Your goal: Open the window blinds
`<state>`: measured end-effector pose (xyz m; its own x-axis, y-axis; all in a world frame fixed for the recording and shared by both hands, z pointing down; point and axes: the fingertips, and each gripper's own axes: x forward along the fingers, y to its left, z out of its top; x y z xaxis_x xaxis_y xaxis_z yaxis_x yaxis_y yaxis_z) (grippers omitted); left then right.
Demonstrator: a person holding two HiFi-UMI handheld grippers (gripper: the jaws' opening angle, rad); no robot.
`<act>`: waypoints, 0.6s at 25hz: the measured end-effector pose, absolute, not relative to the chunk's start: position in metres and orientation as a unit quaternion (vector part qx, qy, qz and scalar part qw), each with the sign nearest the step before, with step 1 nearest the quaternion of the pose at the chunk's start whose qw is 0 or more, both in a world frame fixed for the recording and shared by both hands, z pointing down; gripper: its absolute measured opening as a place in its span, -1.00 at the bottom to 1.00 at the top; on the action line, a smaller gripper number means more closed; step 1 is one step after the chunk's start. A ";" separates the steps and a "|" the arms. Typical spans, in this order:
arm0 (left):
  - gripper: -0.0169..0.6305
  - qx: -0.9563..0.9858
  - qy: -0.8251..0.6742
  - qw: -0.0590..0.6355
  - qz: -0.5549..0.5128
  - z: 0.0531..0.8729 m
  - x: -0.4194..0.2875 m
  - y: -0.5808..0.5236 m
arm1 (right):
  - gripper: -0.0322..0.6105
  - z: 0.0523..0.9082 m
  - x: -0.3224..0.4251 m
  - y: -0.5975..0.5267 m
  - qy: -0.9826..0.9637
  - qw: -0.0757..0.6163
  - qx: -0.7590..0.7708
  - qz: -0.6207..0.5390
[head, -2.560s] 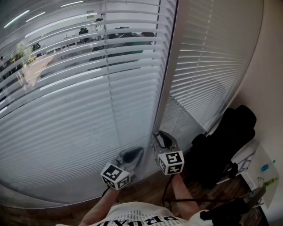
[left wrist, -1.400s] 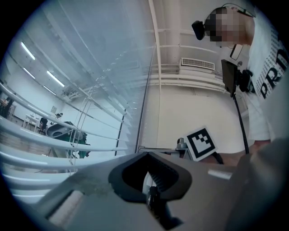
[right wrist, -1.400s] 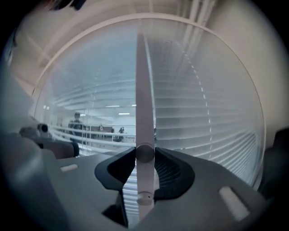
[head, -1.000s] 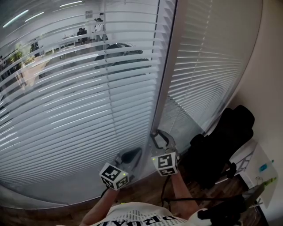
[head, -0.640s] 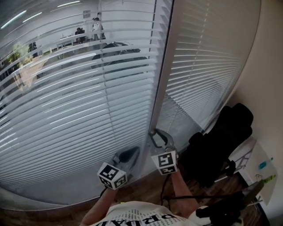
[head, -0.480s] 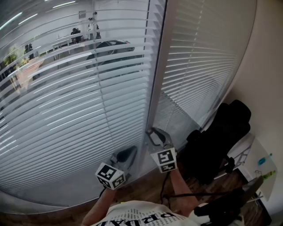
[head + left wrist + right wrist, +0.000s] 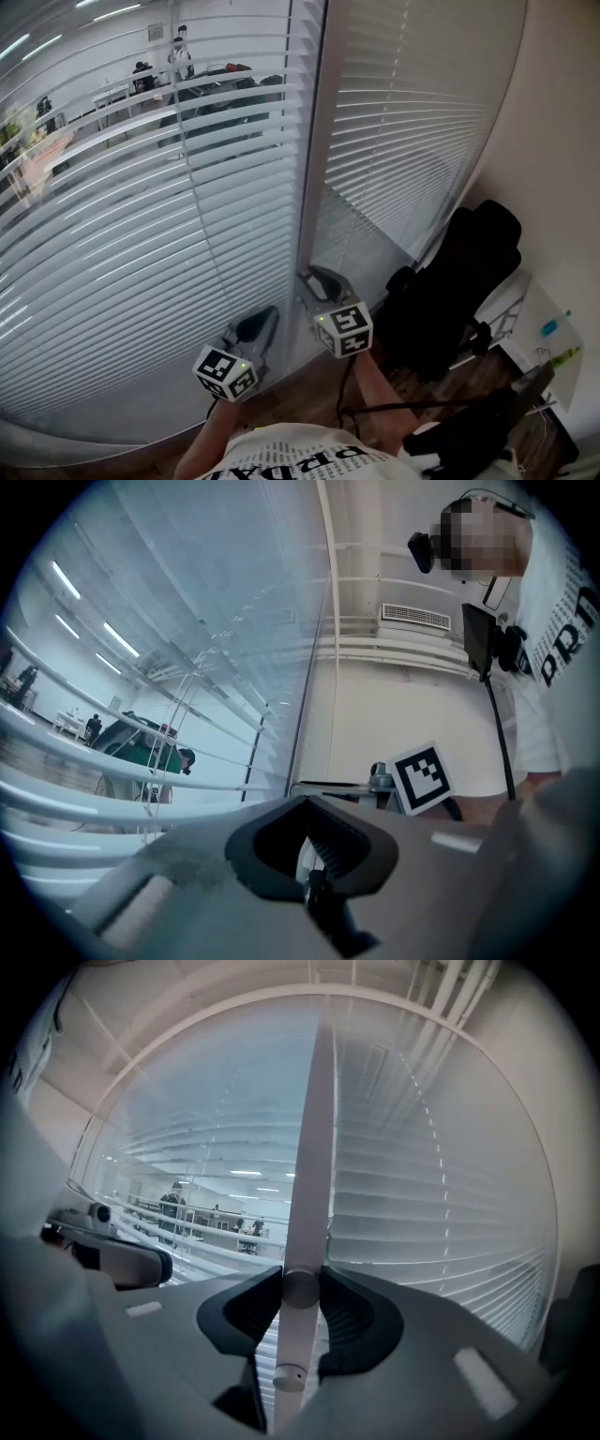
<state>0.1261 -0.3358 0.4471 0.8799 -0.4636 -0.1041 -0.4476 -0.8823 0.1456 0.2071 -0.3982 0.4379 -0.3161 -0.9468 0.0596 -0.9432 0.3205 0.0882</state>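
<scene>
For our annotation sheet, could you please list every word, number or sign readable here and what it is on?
"PRN": large dark letters on the person's white shirt, rest cut off.
Same print in the head view: upside down, not reliably readable.
Square markers on the two cubes: code patterns, no letters.

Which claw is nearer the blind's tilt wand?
Right. The right claw has just been closing and grips the wand; the left claw is shut, off to the wand's left, not touching it.

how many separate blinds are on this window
2. The left blind, left of the vertical post, slats partly open; the right blind beyond it, slats closed. Others may be off-frame.
</scene>
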 end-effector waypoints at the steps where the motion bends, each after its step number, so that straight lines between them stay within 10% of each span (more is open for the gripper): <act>1: -0.97 0.968 -0.236 0.059 -0.069 0.446 0.125 -0.336 | -0.48 0.437 0.207 -0.399 -0.812 0.043 0.582 -0.010; 15: -0.97 0.968 -0.233 0.056 -0.070 0.446 0.125 -0.335 | -0.48 0.440 0.210 -0.400 -0.812 -0.021 0.578 0.077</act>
